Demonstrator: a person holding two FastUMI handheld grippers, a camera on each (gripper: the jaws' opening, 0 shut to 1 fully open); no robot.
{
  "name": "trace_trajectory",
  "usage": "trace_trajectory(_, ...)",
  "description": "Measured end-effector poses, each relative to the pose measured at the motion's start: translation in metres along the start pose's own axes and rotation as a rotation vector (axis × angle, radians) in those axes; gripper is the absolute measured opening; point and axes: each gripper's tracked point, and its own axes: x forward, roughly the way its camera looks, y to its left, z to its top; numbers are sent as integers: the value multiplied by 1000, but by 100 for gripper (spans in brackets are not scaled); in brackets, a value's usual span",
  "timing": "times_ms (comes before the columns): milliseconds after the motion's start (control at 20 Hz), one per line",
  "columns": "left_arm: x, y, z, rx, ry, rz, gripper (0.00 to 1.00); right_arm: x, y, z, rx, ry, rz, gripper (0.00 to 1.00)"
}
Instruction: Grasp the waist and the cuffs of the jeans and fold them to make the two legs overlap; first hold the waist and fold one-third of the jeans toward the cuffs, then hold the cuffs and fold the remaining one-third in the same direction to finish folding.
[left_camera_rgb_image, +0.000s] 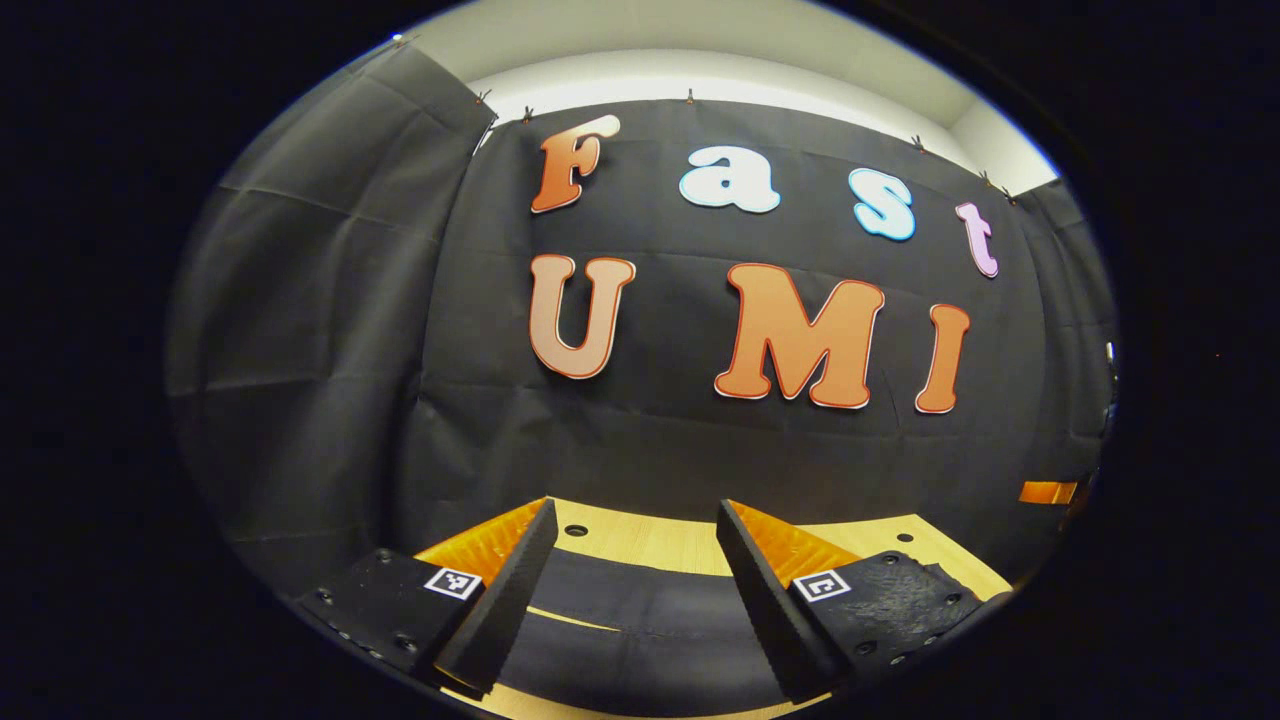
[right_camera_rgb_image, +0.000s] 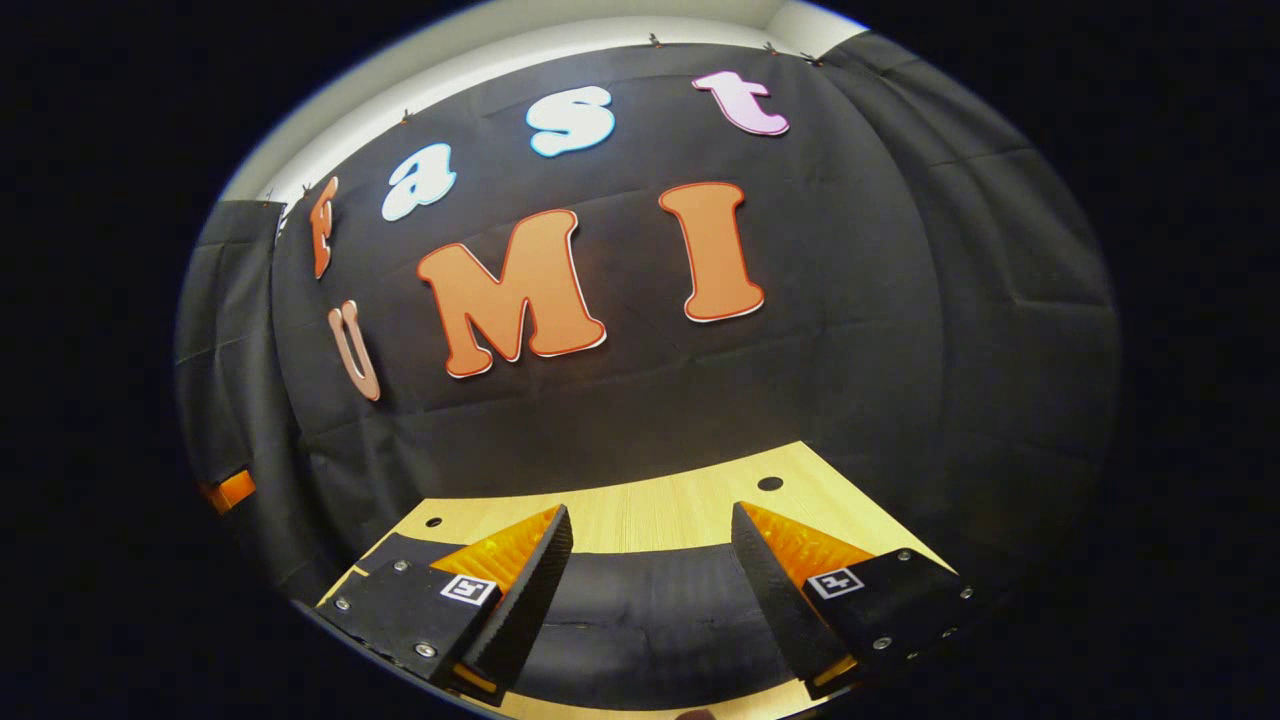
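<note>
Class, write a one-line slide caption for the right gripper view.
Open right gripper poised above dark jeans on the wooden table.

The dark jeans (left_camera_rgb_image: 640, 610) run under both views' lower edges, mostly unseen.

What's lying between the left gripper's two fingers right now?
In the left gripper view, dark jeans on the wooden table lie between the open fingers, ungripped.

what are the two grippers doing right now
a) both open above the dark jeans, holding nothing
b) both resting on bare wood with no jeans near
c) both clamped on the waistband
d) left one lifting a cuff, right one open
a: the left gripper and the right gripper each have their fingers spread wide apart, with the dark jeans lying on the wooden table seen through the gap, nothing pinched.
</note>
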Motion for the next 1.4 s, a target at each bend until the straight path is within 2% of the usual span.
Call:
trace_trajectory(100,16,15,11,1,-22,-27,94,-6,2,-2,-10,-7,-26,97)
trace_trajectory(150,22,24,4,3,9,-25,97,-8,-2,-7,2,10,-51,100)
trace_trajectory(250,36,33,1,-4,18,-45,98,-10,1,-14,34,31,-54,97)
trace_trajectory(300,42,40,-4,-25,35,-39,97,-11,-2,-18,39,45,-64,100)
trace_trajectory(450,42,67,-33,-167,118,-13,97,-10,-1,-22,33,52,-65,97)
trace_trajectory(500,40,77,-41,-214,147,4,97,-9,1,-25,32,64,-57,100)
trace_trajectory(550,36,84,-56,-249,184,19,97,-5,1,-29,31,78,-50,97)
trace_trajectory(600,32,93,-66,-281,215,33,97,-1,1,-33,32,90,-40,100)
trace_trajectory(700,22,105,-88,-352,268,65,98,6,7,-41,46,125,-16,97)
trace_trajectory(800,13,118,-114,-447,323,121,94,14,10,-45,70,145,7,97)
trace_trajectory(850,7,124,-125,-494,351,143,97,18,13,-47,75,155,12,97)
trace_trajectory(1200,-20,155,-212,-763,491,308,98,26,22,-63,113,240,70,97)
trace_trajectory(1400,-31,168,-258,-959,562,416,95,24,20,-80,126,315,60,97)
